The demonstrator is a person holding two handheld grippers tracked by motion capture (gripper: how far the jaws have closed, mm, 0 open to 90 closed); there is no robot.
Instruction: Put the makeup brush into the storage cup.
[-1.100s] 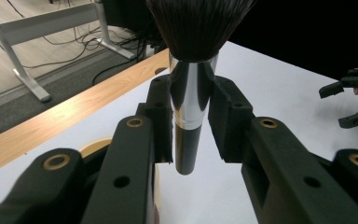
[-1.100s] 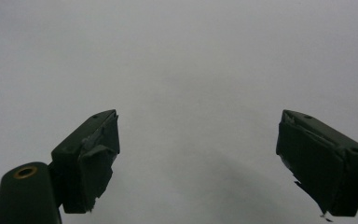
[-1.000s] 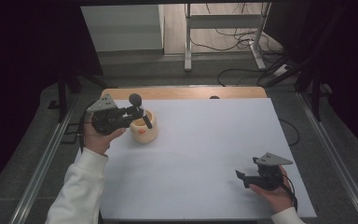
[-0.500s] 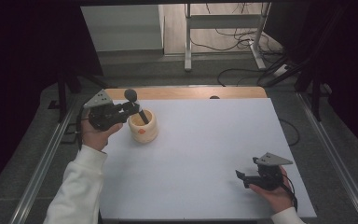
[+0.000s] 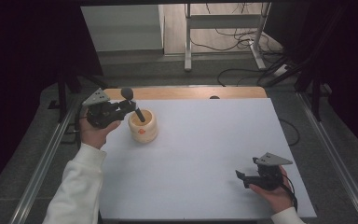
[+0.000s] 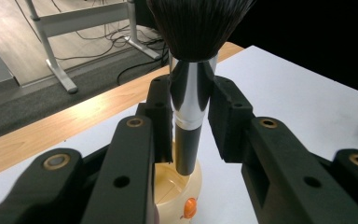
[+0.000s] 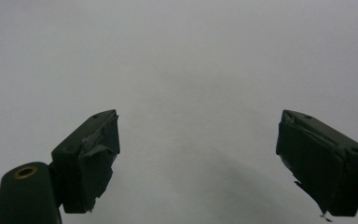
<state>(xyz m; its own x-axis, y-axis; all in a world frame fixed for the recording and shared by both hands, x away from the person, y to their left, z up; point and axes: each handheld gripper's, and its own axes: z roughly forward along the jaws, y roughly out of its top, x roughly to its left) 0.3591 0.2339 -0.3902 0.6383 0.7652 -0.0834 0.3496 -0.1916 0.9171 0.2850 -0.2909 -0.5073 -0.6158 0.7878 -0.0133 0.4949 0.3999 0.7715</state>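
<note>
One black-bristled makeup brush with a silver ferrule and black handle [image 6: 189, 100], one round cream-coloured wooden cup with an orange mark [image 5: 143, 126], two claws. My left claw [image 5: 127, 106] is clamped on the brush's ferrule. The brush's long axis is tilted: bristles up toward the table's [image 5: 205, 154] far left, handle end down inside the cup at the table's far-left part. My right claw [image 7: 198, 158] stands apart, empty, over the near-right table.
</note>
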